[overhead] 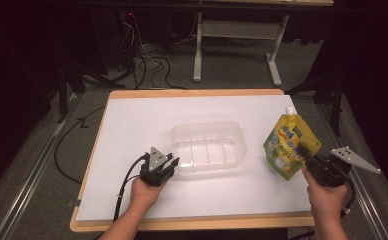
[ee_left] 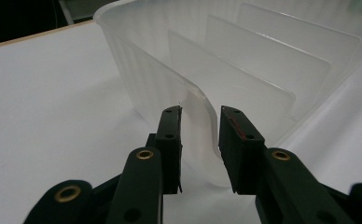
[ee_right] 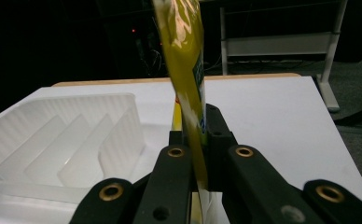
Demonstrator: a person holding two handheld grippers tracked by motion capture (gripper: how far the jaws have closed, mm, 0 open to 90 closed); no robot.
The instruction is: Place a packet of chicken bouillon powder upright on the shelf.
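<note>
in the high view a clear plastic tray (overhead: pixel 209 146) with ribbed dividers sits in the middle of the white table (overhead: pixel 132 125). the left gripper (overhead: pixel 168 165), at the lower left of centre, has its jaws set either side of the tray's near corner rim; in the left gripper view the rim (ee_left: pixel 200 123) passes between the jaws with a small gap still visible on each side, so it looks open around the wall rather than clamped. the right gripper (overhead: pixel 307 155), at the right of the frame, is closed on a yellow pouch (overhead: pixel 287 145) with a white spout at its top, holding it up off the table to the right of the tray. in the right gripper view the pouch (ee_right: pixel 188 84) stands edge-on, pinched flat between the jaws.

the pouch looks soft and glossy, likely to sag or slip if squeezed at the full middle; its flat sealed edge seems the safer hold. the tray looks light, thin and springy, so its rim would flex under a hard pinch and it may skid.
</note>
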